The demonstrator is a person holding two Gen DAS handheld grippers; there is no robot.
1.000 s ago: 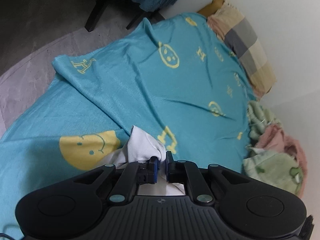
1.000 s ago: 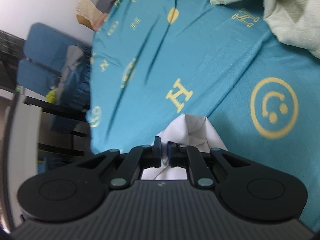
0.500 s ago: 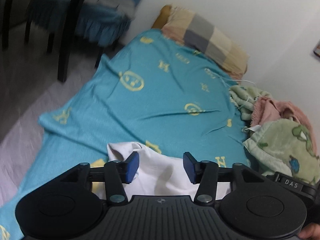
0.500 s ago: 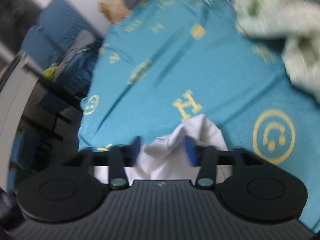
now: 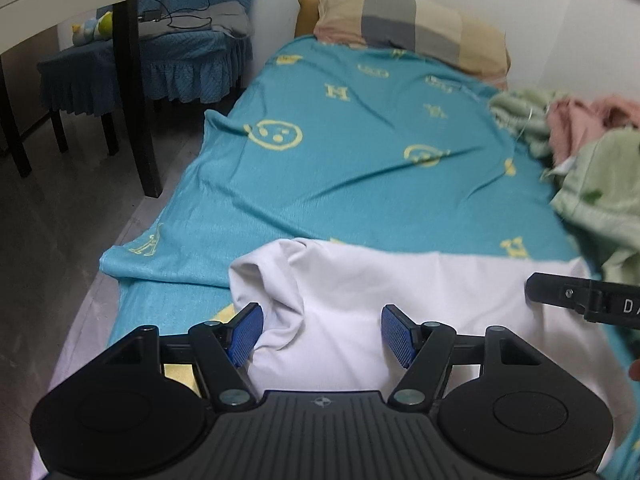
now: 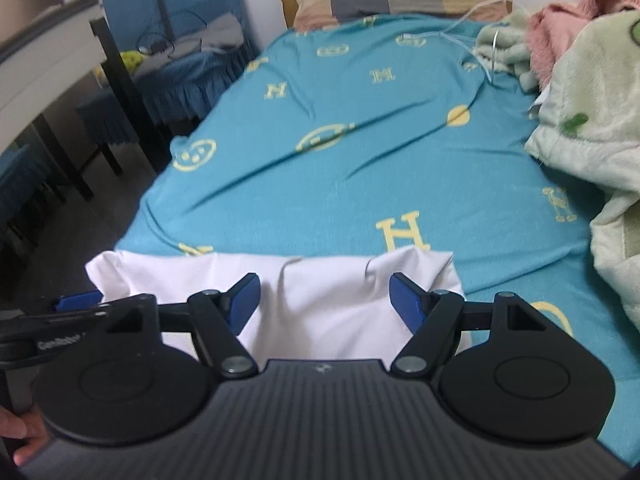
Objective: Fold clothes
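Below both spread grippers, seemingly untouched: white garment.

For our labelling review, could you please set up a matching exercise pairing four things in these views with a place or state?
Things:
1. white garment
2. checked pillow
3. green blanket
4. left gripper

Places or states:
A. bunched along the bed's right side
B. open, above white cloth
C. at the bed's far end
D. spread flat on the teal sheet

Pairs: 1-D, 2-C, 3-A, 4-B
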